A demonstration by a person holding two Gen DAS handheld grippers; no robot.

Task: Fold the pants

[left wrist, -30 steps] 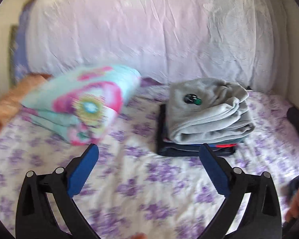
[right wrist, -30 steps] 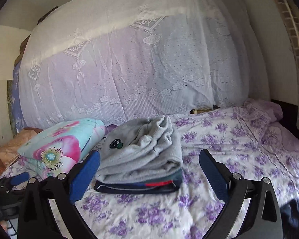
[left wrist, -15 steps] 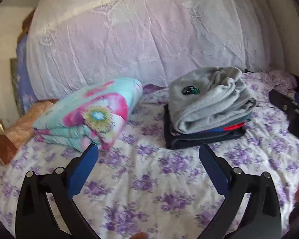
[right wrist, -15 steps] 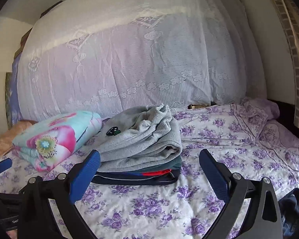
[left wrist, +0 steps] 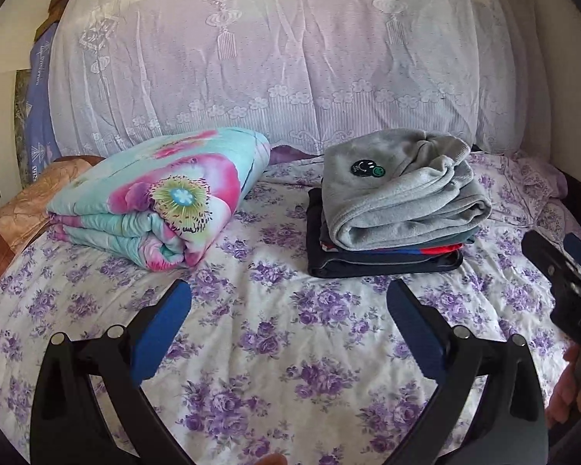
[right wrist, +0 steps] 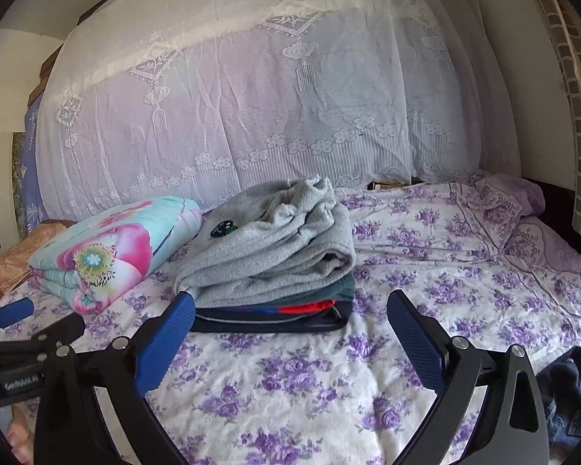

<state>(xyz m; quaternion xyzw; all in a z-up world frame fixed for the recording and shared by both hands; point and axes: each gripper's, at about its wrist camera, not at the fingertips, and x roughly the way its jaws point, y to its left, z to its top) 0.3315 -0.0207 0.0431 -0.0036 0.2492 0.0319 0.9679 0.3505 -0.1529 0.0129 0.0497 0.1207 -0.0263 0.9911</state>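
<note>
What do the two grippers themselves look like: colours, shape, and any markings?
Both look alike. The left gripper and the right gripper each have black, curved arms with round silver rivets, ending in textured blue pads. Each body, seen from the other camera, carries small pale lettering, too small to read.

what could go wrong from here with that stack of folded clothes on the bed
1. The gray folded garment sits loose and rumpled on top of the stack, overhanging the dark folded items below. A nudge from the open right tongs close in front might topple it.
2. The bed sheet is soft, so pressing near the stack could tilt it.
3. The floral blanket lies close beside the stack, leaving limited room there for spreading more pants.
</note>
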